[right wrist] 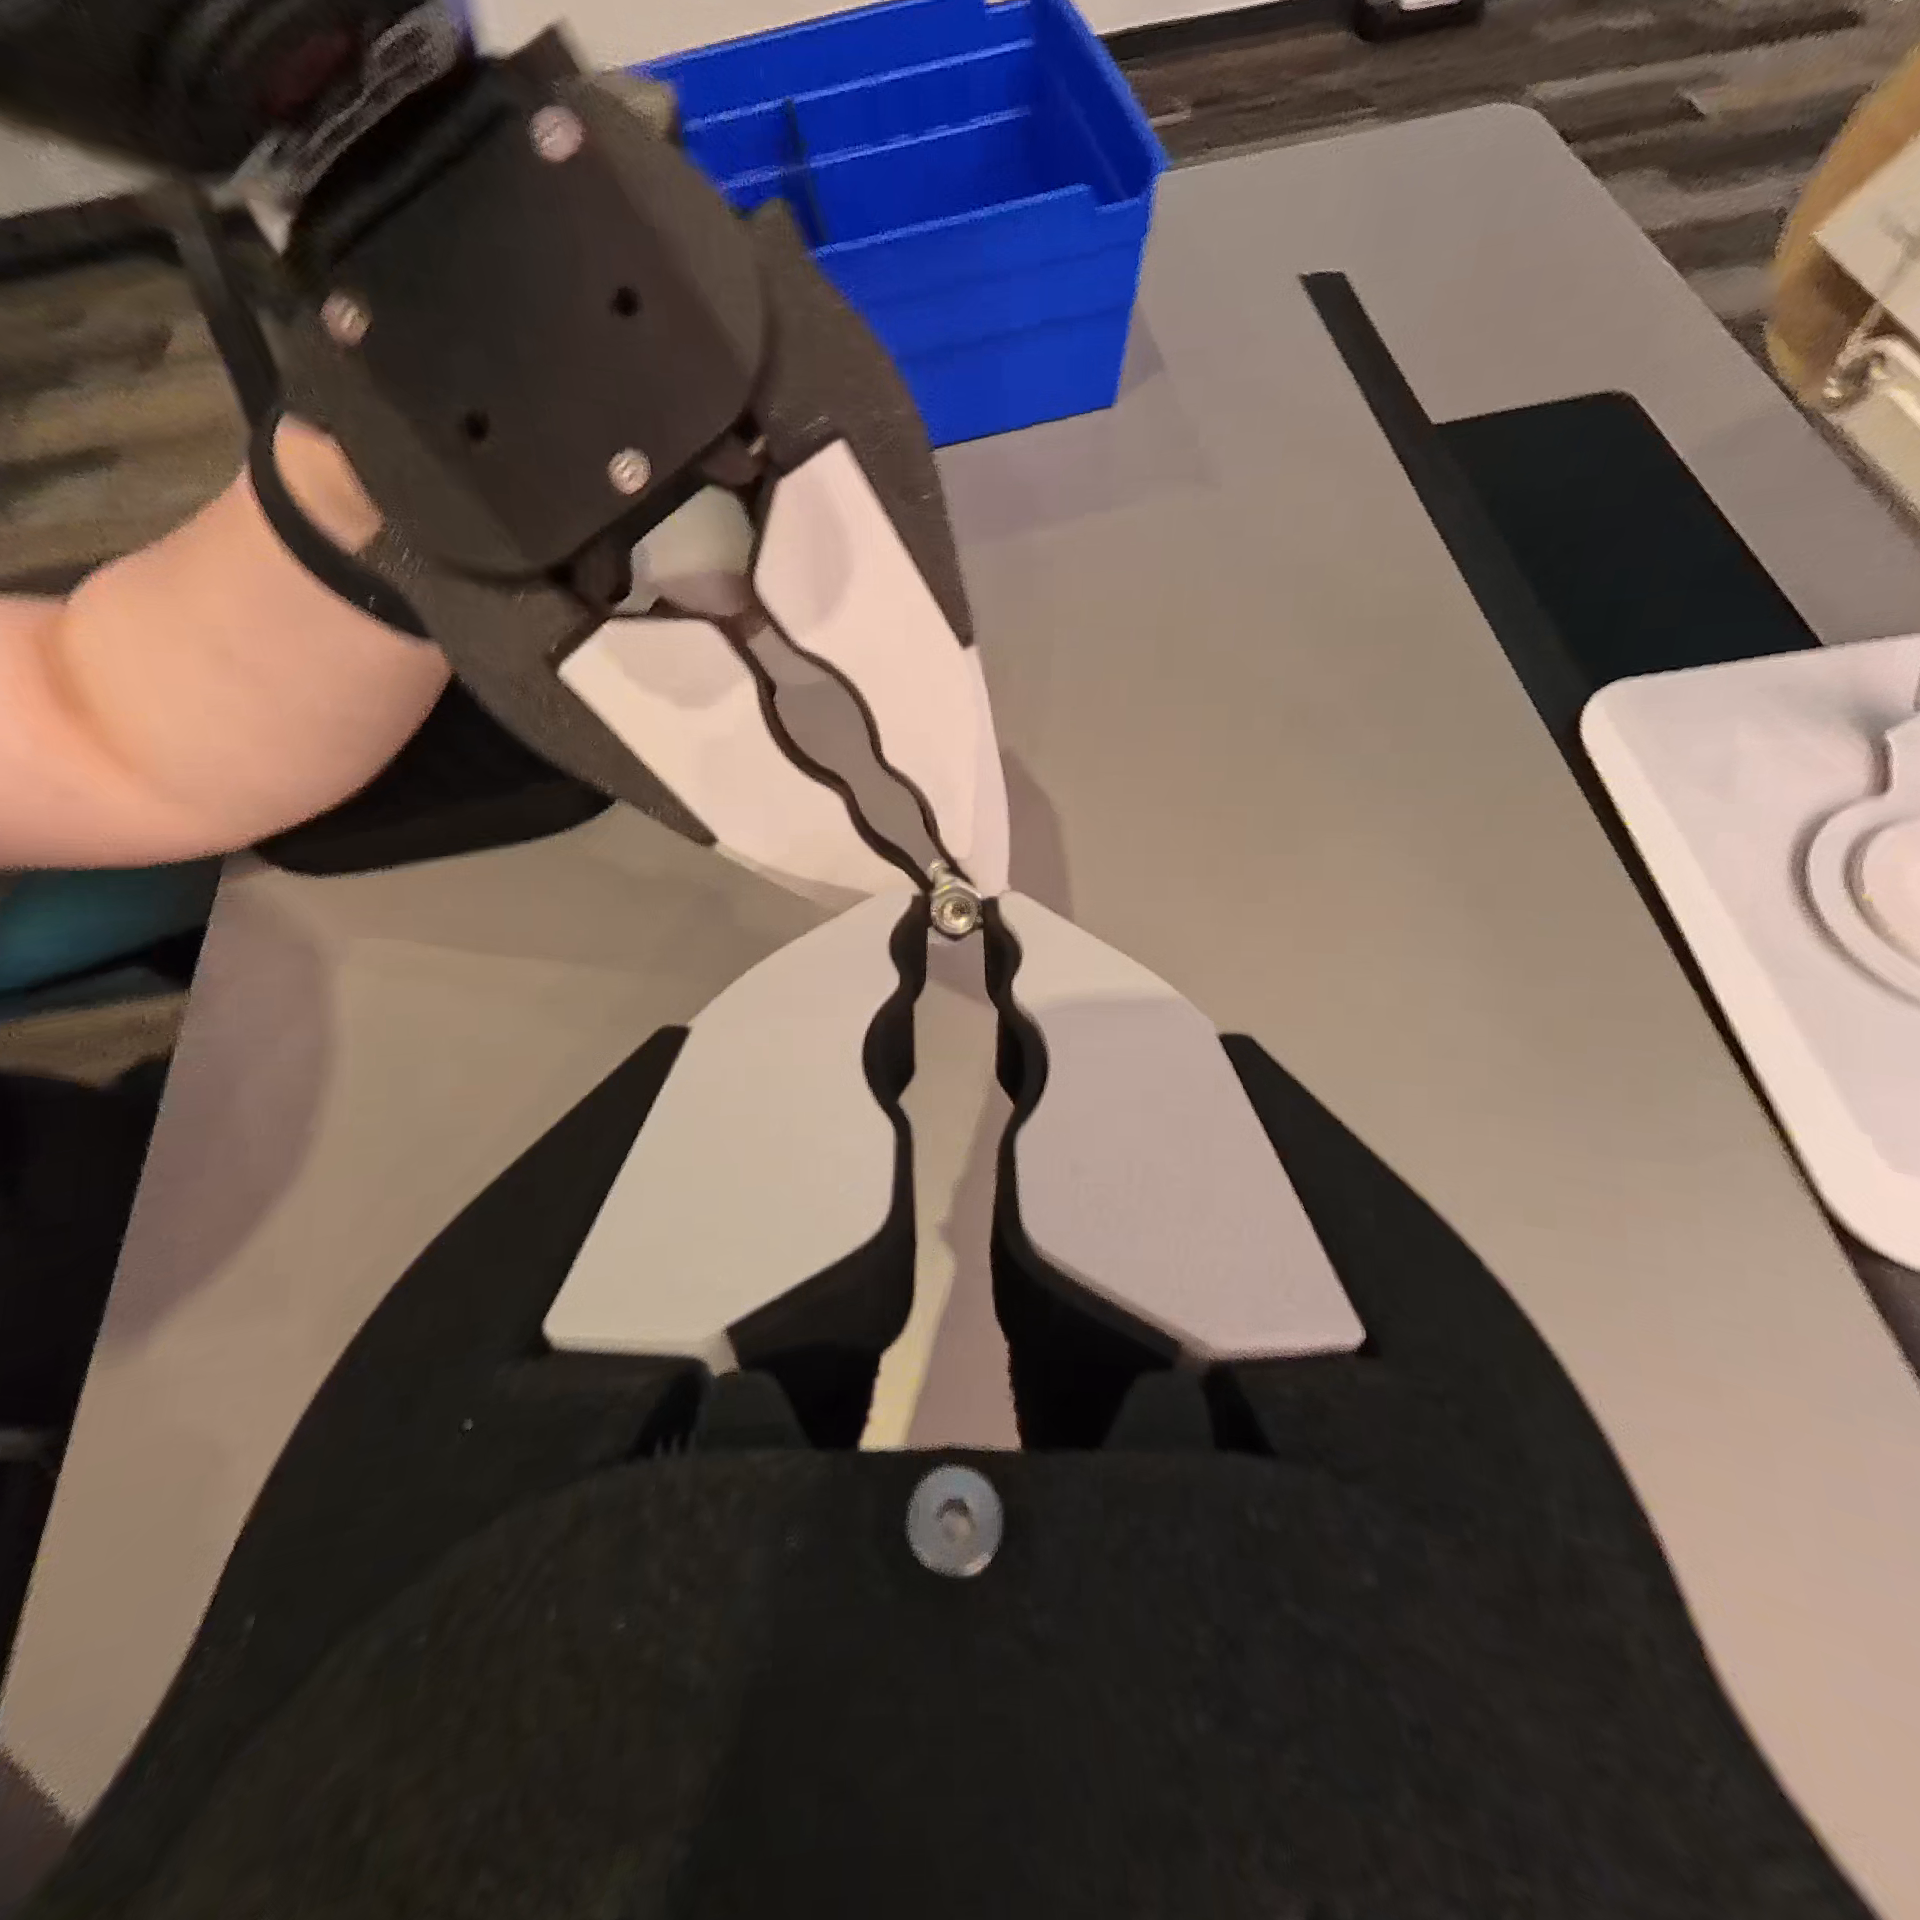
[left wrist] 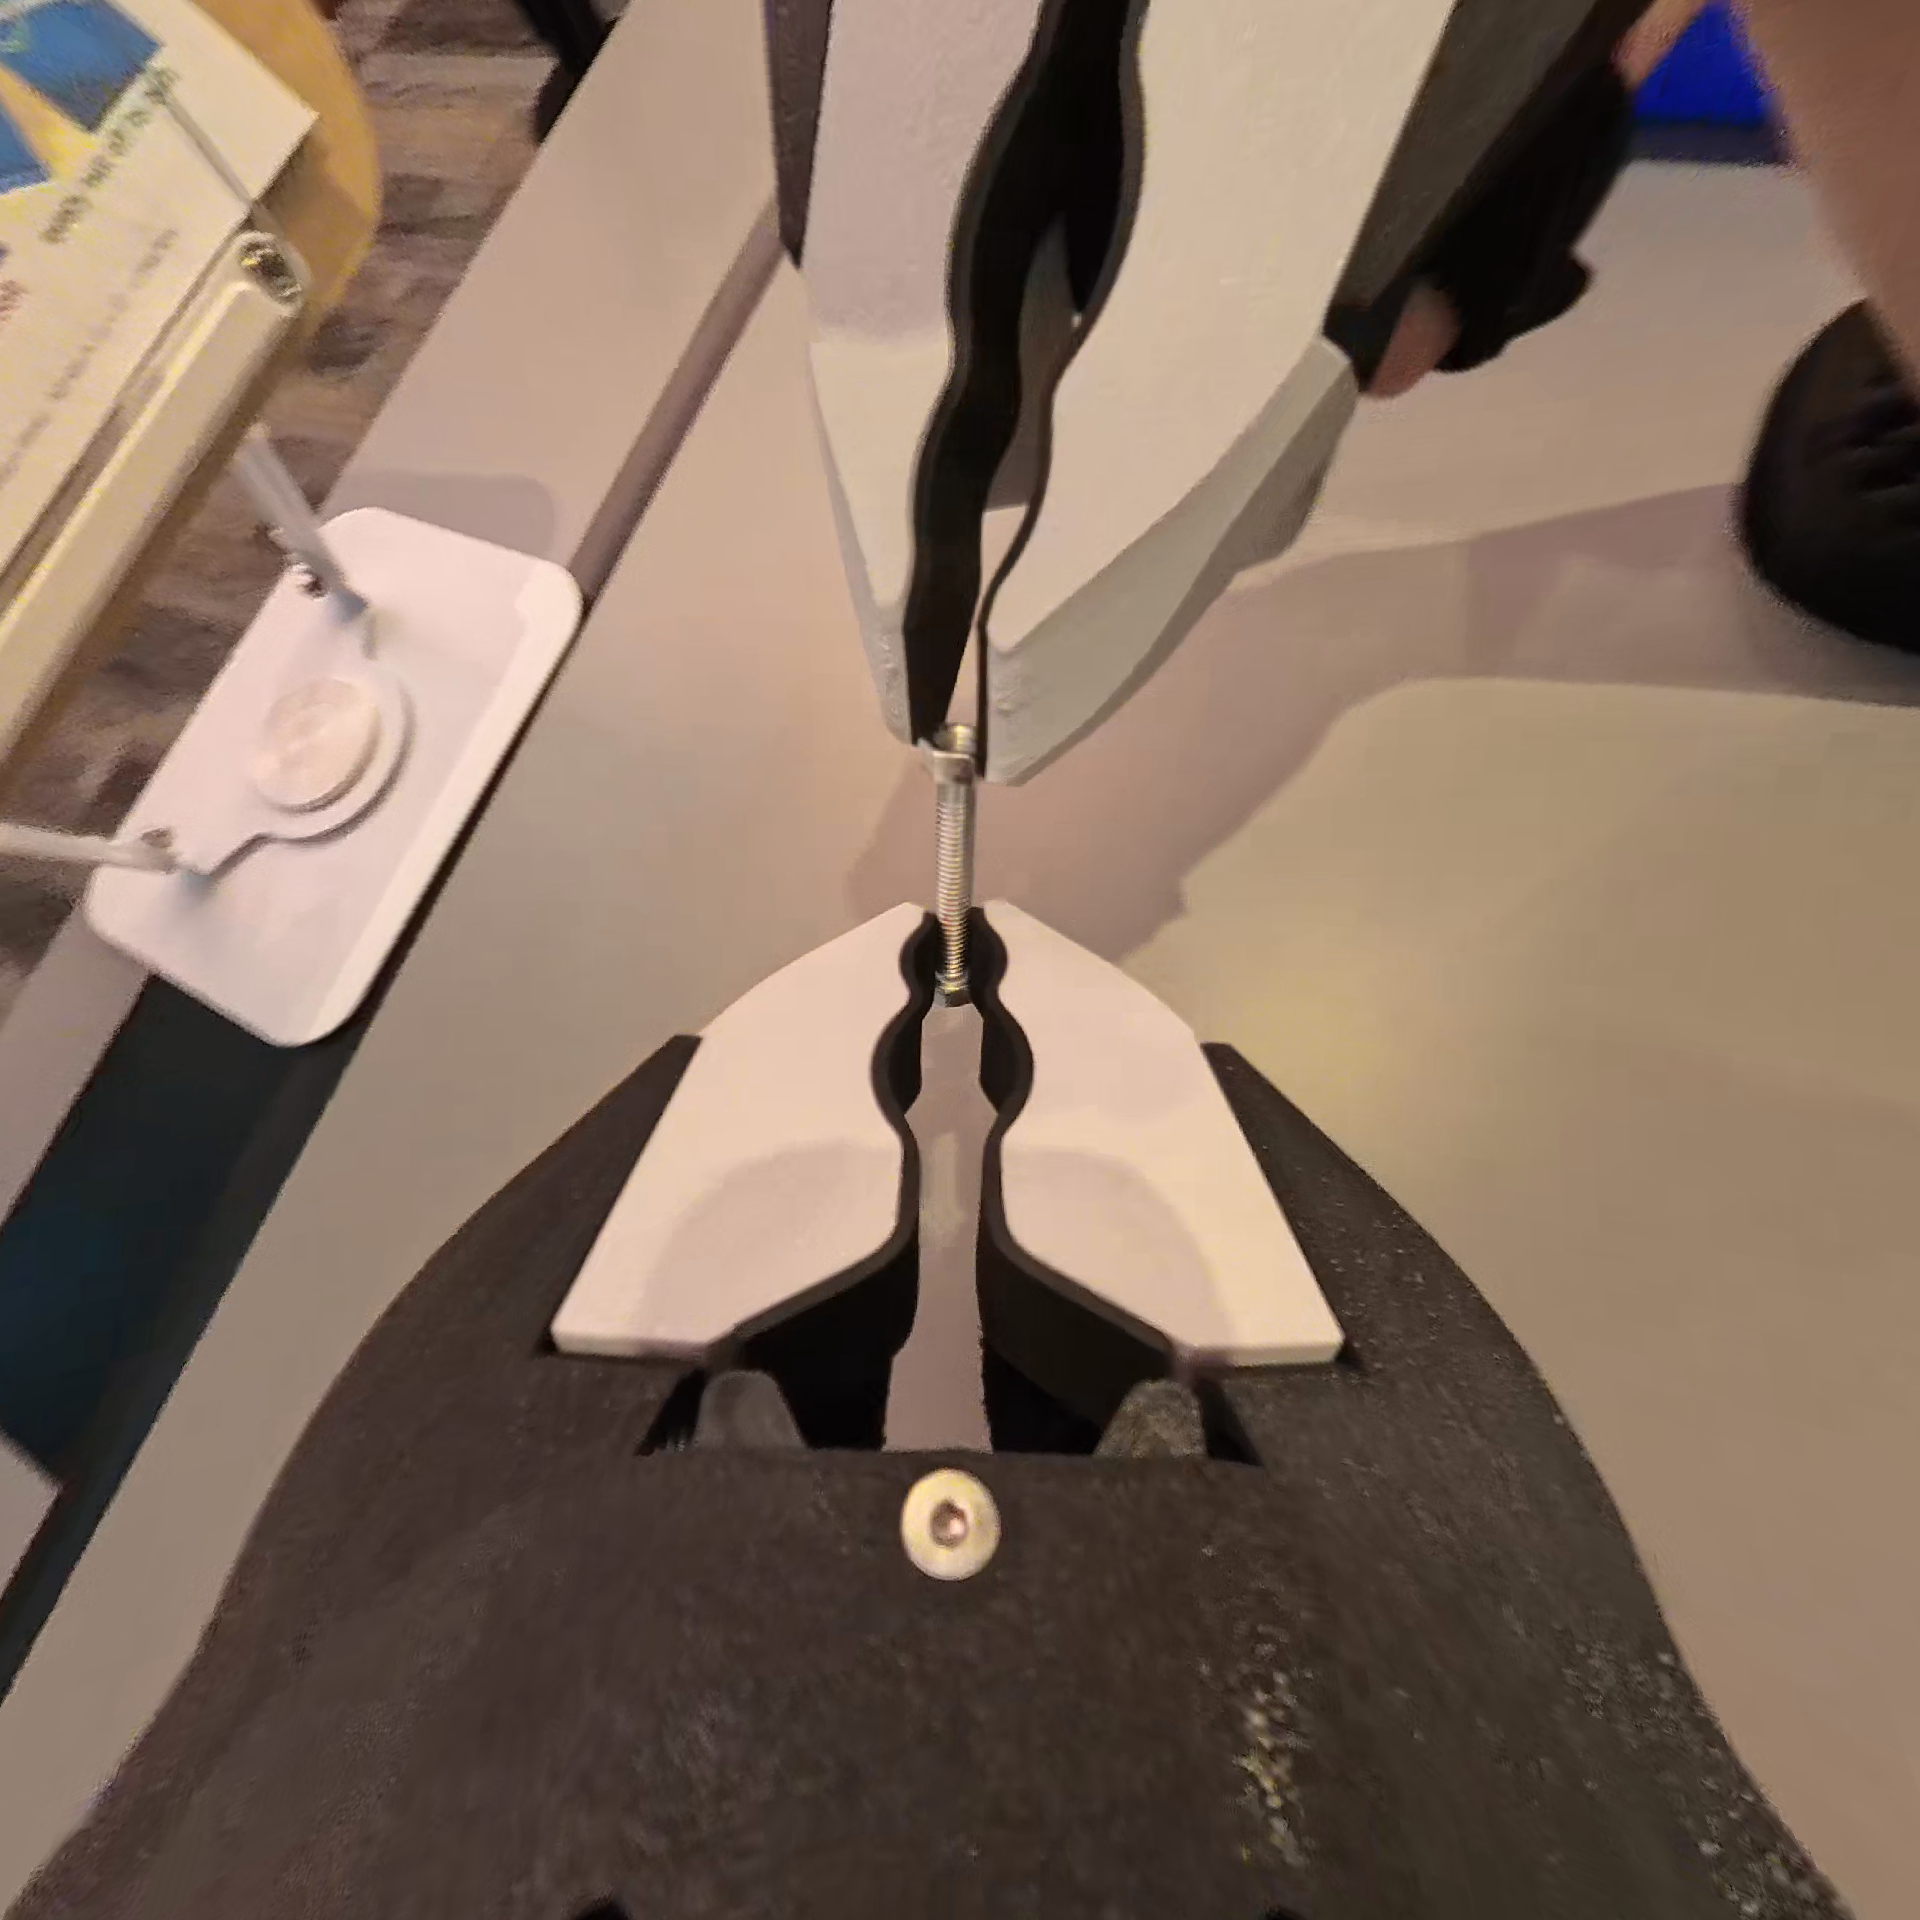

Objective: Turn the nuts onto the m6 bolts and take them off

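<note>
At the centre of both views, a bolt (left wrist: 952, 862) is held in the air above the grey counter (left wrist: 1455, 1039). The left gripper (left wrist: 953, 951) has its jaws closed to a narrow gap on the shank near a nut (left wrist: 951, 992); the right gripper (left wrist: 951, 743) pinches the other end, where a second nut (left wrist: 953, 767) seems to sit. Small, rigid and smooth, the steel likely slips easily; flats offer the surest hold.

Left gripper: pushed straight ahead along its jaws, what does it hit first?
The right gripper, likely. It holds the far end of the bolt that the left gripper grips, directly in line.
</note>
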The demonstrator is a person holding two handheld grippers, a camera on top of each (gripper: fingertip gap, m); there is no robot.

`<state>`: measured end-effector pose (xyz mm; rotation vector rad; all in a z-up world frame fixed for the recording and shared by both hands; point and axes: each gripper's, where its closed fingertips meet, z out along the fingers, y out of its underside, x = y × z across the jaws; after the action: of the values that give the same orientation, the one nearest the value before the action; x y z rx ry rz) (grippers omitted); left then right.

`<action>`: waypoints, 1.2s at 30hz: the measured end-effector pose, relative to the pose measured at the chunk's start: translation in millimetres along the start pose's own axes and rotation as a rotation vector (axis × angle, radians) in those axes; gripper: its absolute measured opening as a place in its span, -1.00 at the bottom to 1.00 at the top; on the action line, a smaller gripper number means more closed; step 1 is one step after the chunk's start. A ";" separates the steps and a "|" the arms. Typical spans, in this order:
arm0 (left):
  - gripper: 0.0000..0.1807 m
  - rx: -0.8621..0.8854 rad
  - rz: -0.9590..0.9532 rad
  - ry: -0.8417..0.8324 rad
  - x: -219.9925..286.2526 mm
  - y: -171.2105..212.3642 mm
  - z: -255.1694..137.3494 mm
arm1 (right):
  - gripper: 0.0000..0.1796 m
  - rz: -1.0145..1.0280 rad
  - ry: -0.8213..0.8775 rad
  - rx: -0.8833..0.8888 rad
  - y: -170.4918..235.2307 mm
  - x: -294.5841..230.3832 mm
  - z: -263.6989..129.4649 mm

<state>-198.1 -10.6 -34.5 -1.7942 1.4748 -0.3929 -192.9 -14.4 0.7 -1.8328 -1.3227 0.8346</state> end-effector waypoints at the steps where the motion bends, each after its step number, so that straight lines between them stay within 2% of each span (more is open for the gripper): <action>1: -0.95 -0.010 -0.001 -0.044 -5.7 0.5 0.6 | -0.90 0.042 0.017 0.014 -2.2 4.3 1.5; 9: -0.95 -0.066 0.023 -0.333 -38.3 1.5 -0.6 | -0.90 0.298 0.099 0.132 -14.4 25.8 7.8; 15: -0.95 -0.093 0.031 -0.402 -43.5 2.5 0.3 | -0.90 0.359 0.123 0.152 -14.5 30.5 9.4; 20: -0.95 -0.034 -0.014 -0.338 -39.8 -1.9 0.1 | -0.70 0.317 0.129 0.178 -21.6 29.3 5.0; 24: -0.95 0.076 -0.091 -0.230 -36.3 -10.5 -8.4 | -0.54 0.140 0.205 0.279 -41.5 31.3 -18.7; 26: -0.95 0.183 -0.120 -0.107 -26.1 -21.7 -15.6 | -0.51 0.000 0.157 0.367 -55.6 17.9 -28.7; 30: -0.95 0.350 -0.168 0.035 -19.2 -37.5 -36.3 | -0.50 -0.226 0.051 0.514 -67.9 -10.8 -43.2; 33: -0.95 0.486 -0.180 0.181 -5.5 -52.3 -53.6 | -0.47 -0.244 -0.049 0.591 -73.8 -27.2 -48.5; 36: -0.95 0.581 -0.183 0.296 7.4 -64.1 -67.4 | -0.42 -0.265 -0.139 0.590 -74.4 -44.0 -42.8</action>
<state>-195.8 -39.4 54.2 -1.4347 1.2145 -1.0978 -206.2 -48.0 90.2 -1.1339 -1.2018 1.0790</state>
